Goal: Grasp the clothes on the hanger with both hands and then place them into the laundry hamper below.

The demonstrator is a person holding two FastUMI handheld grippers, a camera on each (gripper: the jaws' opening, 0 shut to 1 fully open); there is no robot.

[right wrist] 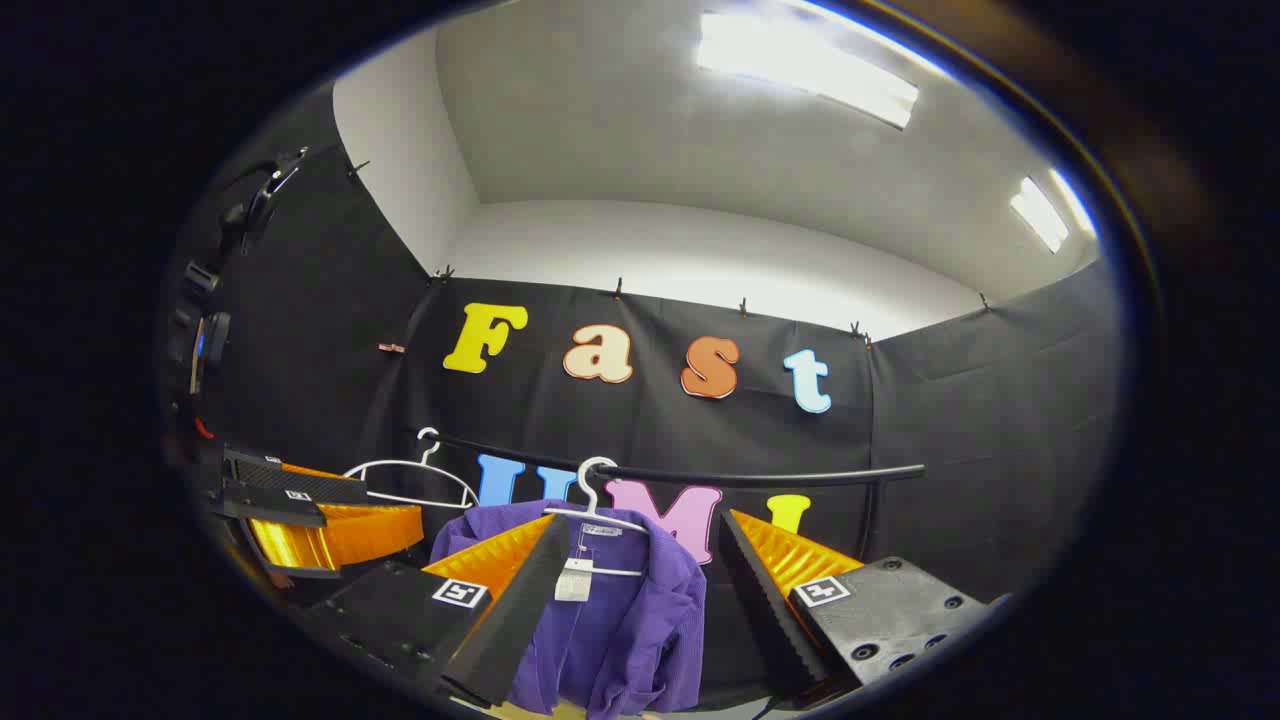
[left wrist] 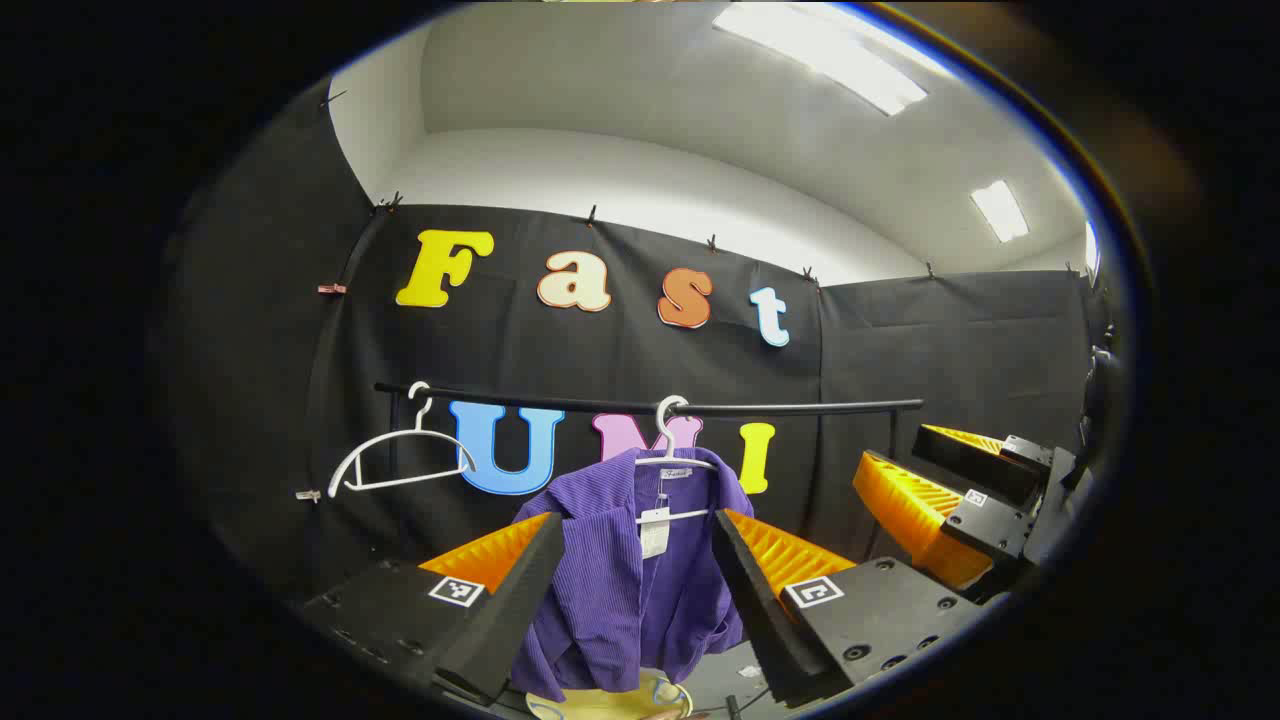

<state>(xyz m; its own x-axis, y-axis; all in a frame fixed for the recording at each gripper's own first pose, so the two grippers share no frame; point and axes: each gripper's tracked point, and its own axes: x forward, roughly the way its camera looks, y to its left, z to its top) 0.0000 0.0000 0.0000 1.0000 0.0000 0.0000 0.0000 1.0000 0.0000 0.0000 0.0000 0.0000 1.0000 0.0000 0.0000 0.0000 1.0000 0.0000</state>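
One purple garment (left wrist: 620,580) hangs on a white hanger (left wrist: 675,455) from a black rail (left wrist: 800,407), at 6 o'clock in the left gripper view. A second, bare hanger (left wrist: 400,460) hangs at 9 o'clock from it; two hangers in all. Below, a yellowish hamper rim (left wrist: 610,703) shows. The left claw (left wrist: 640,590) stands wide open, holding nothing. The right claw (right wrist: 640,600) likewise gapes empty, framing the garment.

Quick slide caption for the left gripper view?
Open left gripper faces purple shirt hanging on rail, beside an empty hanger.
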